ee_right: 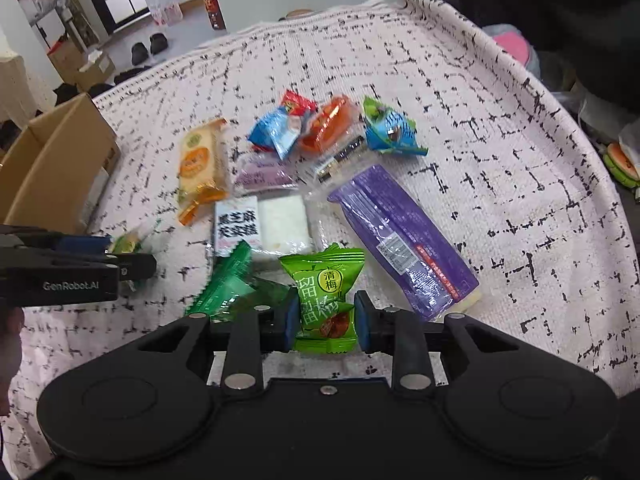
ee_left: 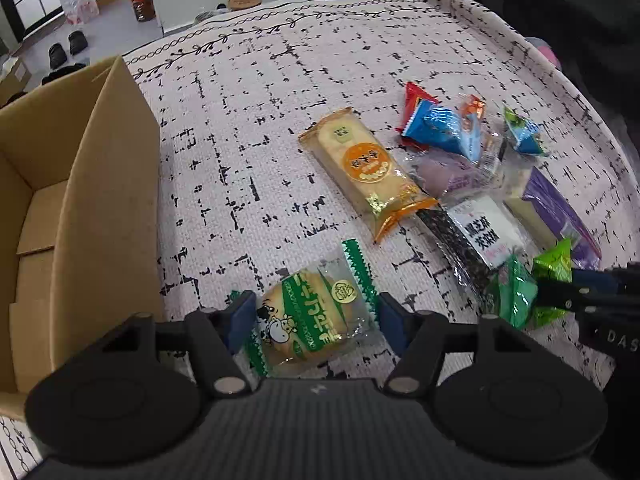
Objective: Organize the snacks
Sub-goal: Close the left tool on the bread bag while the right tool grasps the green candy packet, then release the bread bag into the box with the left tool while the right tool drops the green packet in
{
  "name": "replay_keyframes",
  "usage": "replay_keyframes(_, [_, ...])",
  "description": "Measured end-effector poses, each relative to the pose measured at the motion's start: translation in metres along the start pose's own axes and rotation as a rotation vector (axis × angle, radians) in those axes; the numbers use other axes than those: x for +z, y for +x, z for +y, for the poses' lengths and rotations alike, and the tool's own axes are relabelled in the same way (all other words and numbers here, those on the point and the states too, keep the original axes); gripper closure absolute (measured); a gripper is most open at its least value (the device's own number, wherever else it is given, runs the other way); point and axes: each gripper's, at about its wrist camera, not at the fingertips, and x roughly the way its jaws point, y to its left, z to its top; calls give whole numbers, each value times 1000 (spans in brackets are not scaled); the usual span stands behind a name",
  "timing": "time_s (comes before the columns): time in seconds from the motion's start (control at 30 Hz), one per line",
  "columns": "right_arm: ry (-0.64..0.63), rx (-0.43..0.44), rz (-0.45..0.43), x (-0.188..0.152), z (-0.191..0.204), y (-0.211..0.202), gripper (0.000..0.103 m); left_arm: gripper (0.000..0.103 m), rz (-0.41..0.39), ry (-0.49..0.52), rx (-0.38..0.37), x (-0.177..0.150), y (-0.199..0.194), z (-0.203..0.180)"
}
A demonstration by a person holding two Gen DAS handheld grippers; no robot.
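Snacks lie on the patterned cloth (ee_left: 280, 80); the left gripper (ee_left: 312, 316) clamps the near cracker packet (ee_left: 308, 320) beside the cardboard box (ee_left: 80, 184); the right gripper (ee_right: 326, 320) clamps the green plum packet (ee_right: 324, 300).

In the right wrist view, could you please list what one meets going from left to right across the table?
Cardboard box → left gripper → orange-label cracker pack → black sesame cake pack → bright green plum candy in the right gripper → long purple pack.
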Motion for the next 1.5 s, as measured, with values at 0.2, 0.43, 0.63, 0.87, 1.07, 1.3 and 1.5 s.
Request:
replay_keyframes(0.2, [9,5,-44,0,7,-16,75,53,-39,16,-34,-5,-16,-1])
replay_keyframes(0.43, [20,24,-98,5,20,-36,75,54,-127,36,-59,-9,-50,-1])
replay_keyframes(0.63, [15,44,-146,16,37,-54,75,54,-233,61,-14,-5,-85,6])
replay_keyframes(0.87, [0,71,-192,30,66,-68,75,54,-288,65,-6,-3,-111,14])
replay_keyframes(1.07, [-13,95,-215,42,90,-70,75,54,-315,29,-5,-5,-124,32])
replay_keyframes(1.3, [-44,133,-235,59,122,-69,75,54,-356,-61,1,-7,-139,70])
replay_keyframes(1.5, [-91,180,-235,69,153,-62,75,54,-371,-124,33,-14,-143,110])
